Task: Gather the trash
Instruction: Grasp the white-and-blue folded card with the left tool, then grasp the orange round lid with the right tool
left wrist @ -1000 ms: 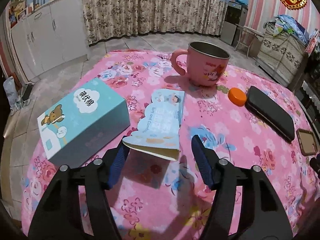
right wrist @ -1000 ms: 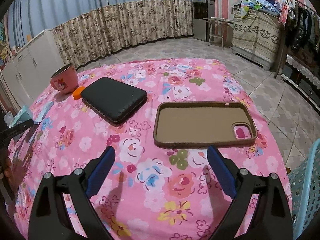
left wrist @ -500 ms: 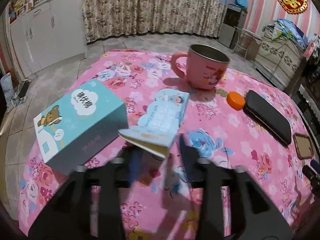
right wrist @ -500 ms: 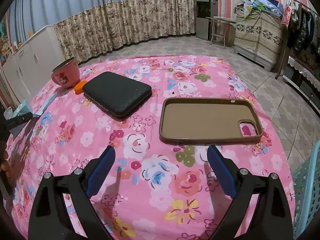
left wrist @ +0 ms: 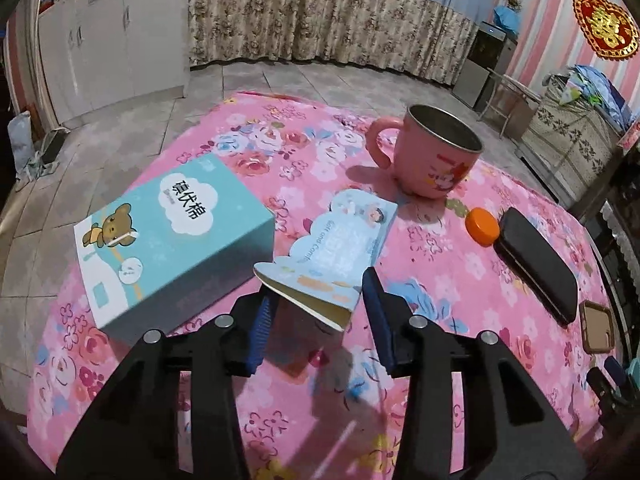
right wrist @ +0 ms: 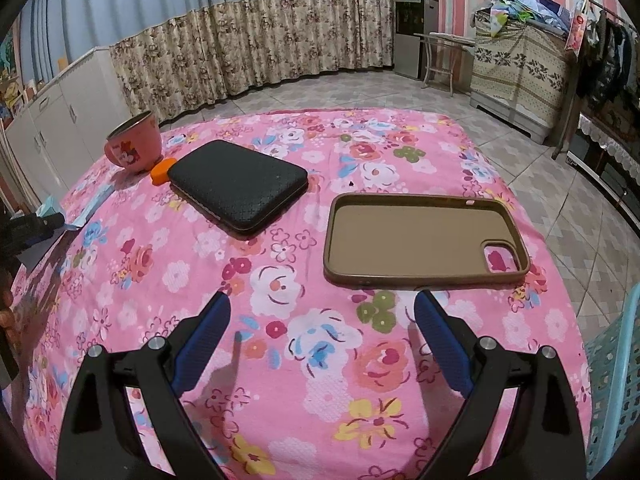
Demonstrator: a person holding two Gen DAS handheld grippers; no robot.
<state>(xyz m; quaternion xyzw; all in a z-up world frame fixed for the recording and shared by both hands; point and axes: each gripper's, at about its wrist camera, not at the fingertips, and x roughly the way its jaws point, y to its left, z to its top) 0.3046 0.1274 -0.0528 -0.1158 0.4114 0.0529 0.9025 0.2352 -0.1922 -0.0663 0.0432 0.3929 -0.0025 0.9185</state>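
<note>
While the left gripper [left wrist: 316, 300] hangs low over the pink floral tablecloth [left wrist: 460, 264], its jaws have just been closing in, and the raised near end of a light blue cardboard package flap [left wrist: 340, 252] sits right between the blue pads [left wrist: 260, 328]. The left pad looks like it's touching or nearly touching the flap's corner. The right pad is just beside the other edge, and I honestly can't tell whether it's pressing yet. The far end of the flap lies flat on the cloth, pointing toward a pink cartoon mug [left wrist: 436, 152].

Just left of the flap is a teal box with a bear [left wrist: 172, 236] printed on it. To the right there's an orange bottle cap [left wrist: 482, 226], and a black textured case [left wrist: 536, 264] just beside it.

Over on the other side, the right gripper [right wrist: 320, 324] is spread wide with nothing in it, hovering above the cloth near a brown phone case [right wrist: 420, 240] that lies hollow side up. A pale blue plastic basket [right wrist: 616, 380] peeks in at the right edge of that view, off the table.
</note>
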